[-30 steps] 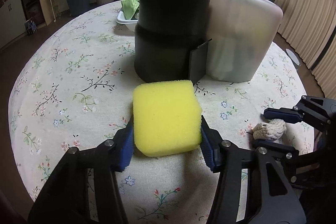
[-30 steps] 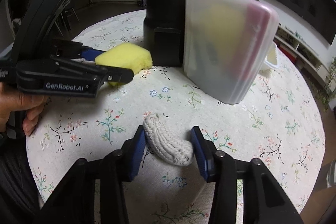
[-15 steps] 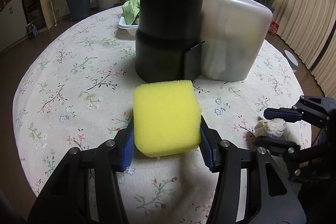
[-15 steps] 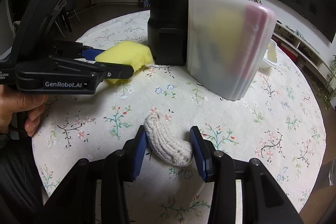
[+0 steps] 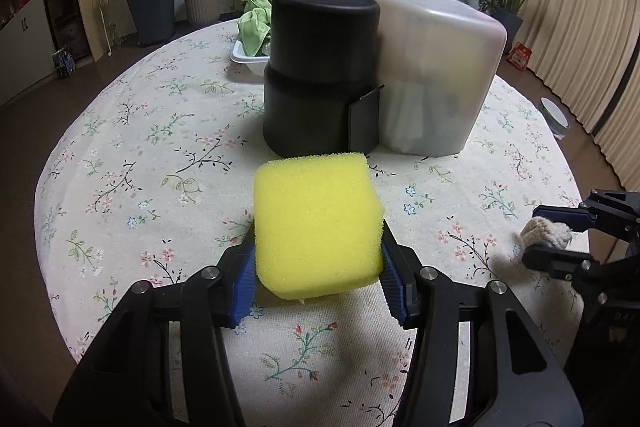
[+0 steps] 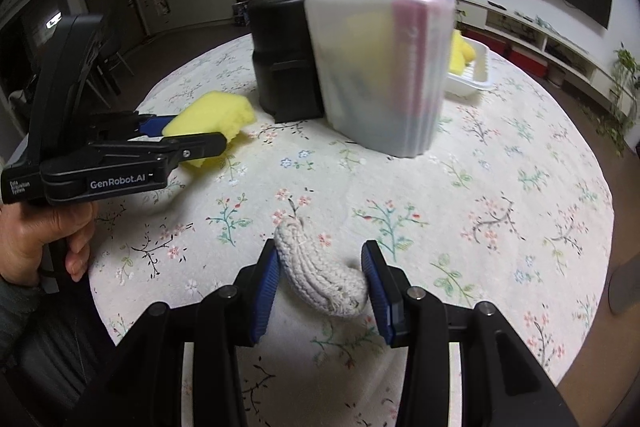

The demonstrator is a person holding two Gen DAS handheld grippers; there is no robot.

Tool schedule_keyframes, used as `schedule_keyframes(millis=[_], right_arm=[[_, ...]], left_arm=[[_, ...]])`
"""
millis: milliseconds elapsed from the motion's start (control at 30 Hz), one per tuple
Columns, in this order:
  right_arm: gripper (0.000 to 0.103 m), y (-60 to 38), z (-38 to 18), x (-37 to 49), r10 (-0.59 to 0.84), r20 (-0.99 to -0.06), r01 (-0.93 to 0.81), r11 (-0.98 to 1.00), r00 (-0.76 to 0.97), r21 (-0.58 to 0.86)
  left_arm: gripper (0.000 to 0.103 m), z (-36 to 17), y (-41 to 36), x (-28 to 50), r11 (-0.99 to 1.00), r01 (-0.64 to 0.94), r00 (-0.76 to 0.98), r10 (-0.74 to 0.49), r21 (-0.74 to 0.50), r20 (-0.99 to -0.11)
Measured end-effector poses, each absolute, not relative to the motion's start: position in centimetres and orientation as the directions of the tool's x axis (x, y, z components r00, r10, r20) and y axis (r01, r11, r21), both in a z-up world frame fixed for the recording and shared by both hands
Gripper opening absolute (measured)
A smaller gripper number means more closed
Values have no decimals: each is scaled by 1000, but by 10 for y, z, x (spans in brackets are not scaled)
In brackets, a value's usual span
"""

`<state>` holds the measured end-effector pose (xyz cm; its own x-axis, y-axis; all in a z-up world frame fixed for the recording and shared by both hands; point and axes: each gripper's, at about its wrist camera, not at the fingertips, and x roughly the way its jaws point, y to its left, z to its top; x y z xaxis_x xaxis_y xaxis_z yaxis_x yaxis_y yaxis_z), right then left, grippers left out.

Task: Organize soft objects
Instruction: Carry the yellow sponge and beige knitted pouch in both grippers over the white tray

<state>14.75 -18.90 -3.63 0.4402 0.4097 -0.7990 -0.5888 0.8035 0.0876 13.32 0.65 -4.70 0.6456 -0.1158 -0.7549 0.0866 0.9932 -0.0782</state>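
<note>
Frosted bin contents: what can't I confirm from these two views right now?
- Frosted bin, right wrist view: only yellow and pink shapes show through the cloudy wall.
- White tray, left wrist view: mostly hidden behind the black container.
- Knitted piece, left wrist view: blurred, partly covered by the right gripper.

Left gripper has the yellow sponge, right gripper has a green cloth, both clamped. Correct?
Not quite. The right gripper holds a beige knitted cloth roll, not a green cloth, as the right wrist view shows. The left gripper does hold the yellow sponge.
</note>
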Motion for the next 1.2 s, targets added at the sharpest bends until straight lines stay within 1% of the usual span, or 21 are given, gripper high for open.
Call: schedule_keyframes(millis=[333,633,933,1200], right_arm=[[44,-217,-24,158,396,-797,-538,836,456,108],[44,-242,-14,175,371,-794,-501,860,481,98],[44,-271,4,202,326,-783,-455,888,529,62],[44,-287,28,244,292,-764,-426,904,575,25]], left_arm=[[50,-41,13,133,993,82,647,-122,-91,-753],[50,-25,33,135,993,57,658,-116,-105,-744],[50,2,61,152,999,38,681,-54,-38,-730],[50,29,92,188,1000,16,703,-14,-4,-711]])
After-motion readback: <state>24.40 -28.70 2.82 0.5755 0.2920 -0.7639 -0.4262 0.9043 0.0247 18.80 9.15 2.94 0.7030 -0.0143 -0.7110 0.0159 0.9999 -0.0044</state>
